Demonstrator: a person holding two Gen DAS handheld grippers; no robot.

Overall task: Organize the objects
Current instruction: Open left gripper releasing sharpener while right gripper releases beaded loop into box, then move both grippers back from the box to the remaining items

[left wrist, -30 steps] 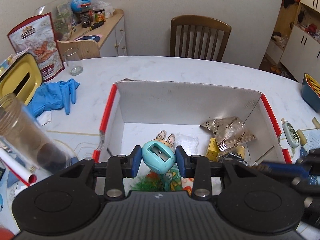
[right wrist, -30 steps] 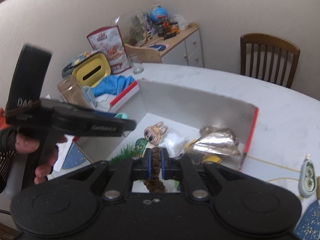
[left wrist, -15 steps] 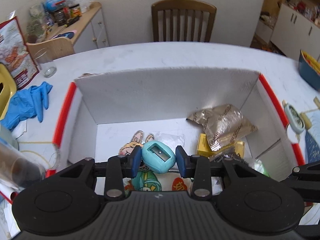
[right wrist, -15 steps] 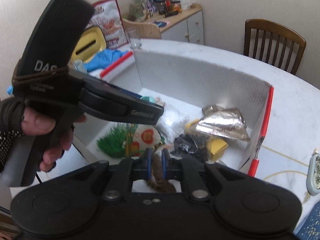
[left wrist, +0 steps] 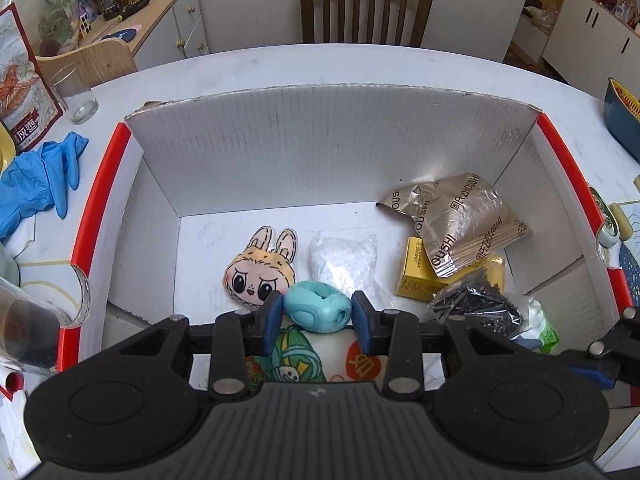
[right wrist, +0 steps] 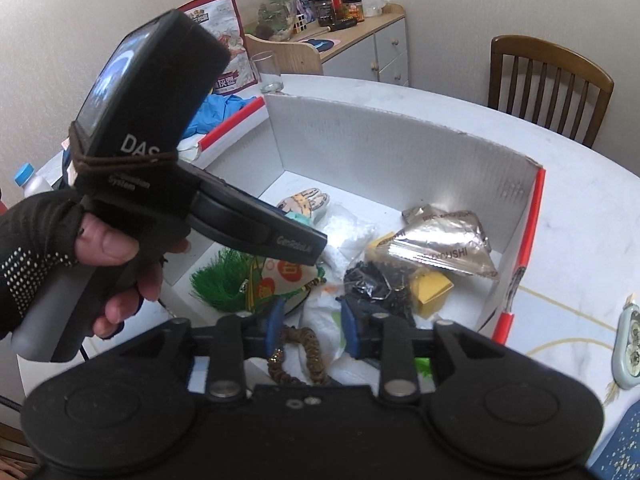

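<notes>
A white cardboard box with red edges (left wrist: 332, 148) sits on the table and holds several items. My left gripper (left wrist: 318, 314) is inside the box near its floor; its blue pads stand just beside a teal egg-shaped pencil sharpener (left wrist: 318, 311), which has tipped over. My right gripper (right wrist: 310, 330) is open over the near part of the box (right wrist: 400, 152), and a brown bead bracelet (right wrist: 304, 354) lies loose between and below its pads. The left gripper's body (right wrist: 168, 184) crosses the right wrist view.
In the box lie a bunny-face plush (left wrist: 262, 272), a clear plastic bag (left wrist: 344, 260), a silver snack packet (left wrist: 452, 224), a yellow carton (left wrist: 420, 276), black clips (left wrist: 476, 304) and green grass (right wrist: 220, 284). Blue gloves (left wrist: 36, 176) and a glass (left wrist: 74, 94) lie left.
Both grippers moved forward and down into the box. The right gripper opened and let go of the bracelet. The left jaws widened slightly and the sharpener tipped over.
</notes>
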